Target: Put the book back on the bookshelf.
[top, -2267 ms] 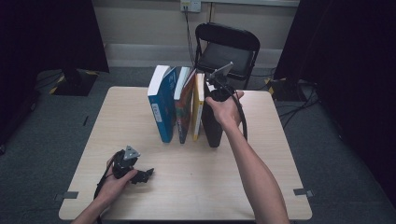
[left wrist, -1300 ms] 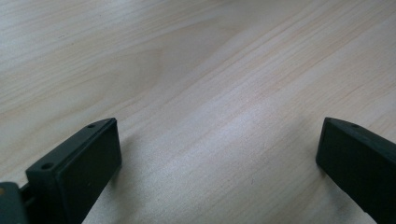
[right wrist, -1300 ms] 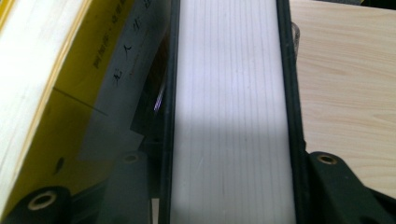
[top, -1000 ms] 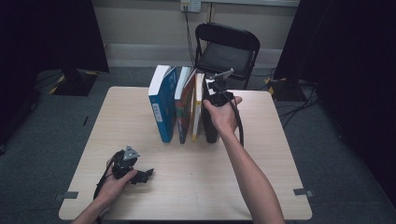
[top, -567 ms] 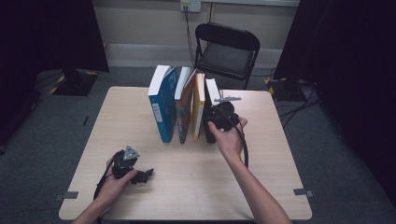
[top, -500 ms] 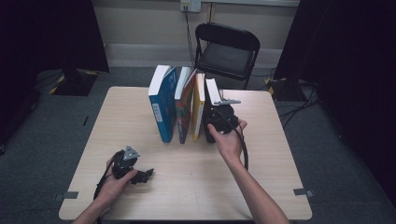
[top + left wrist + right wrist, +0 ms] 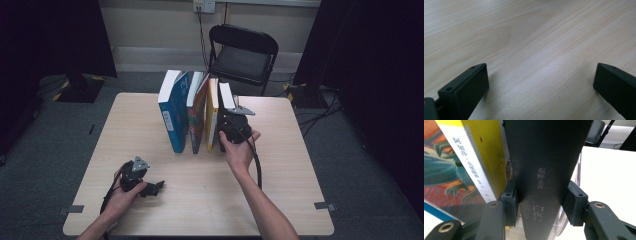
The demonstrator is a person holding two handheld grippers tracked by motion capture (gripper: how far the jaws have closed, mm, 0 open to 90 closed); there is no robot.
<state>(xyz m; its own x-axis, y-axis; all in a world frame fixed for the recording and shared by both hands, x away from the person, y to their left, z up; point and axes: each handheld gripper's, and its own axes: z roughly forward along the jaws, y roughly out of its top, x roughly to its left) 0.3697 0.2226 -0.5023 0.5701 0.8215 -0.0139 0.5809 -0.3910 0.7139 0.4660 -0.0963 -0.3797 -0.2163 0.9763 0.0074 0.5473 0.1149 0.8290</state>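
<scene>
Several books stand upright in a row mid-table: a blue book [image 7: 172, 120], one with a painted cover [image 7: 197, 120], a yellow book [image 7: 212, 115] and a black book [image 7: 225, 97] at the right end. My right gripper [image 7: 231, 125] is at the black book's near edge. In the right gripper view its pads [image 7: 510, 200] press both sides of the black book's spine [image 7: 544, 157], beside the yellow book [image 7: 484, 157]. The jaws have just been closing on it. My left gripper [image 7: 150, 189] rests on the table near the front left, open over bare wood [image 7: 540, 85].
The wooden table [image 7: 300, 165] has free surface to the right of and in front of the books. A black folding chair [image 7: 245, 55] stands behind the far edge. Cables lie on the grey floor at the right.
My right hand came down from the top of the black book to lower on its near edge. The book now stands upright against the row. The left hand stayed still.
</scene>
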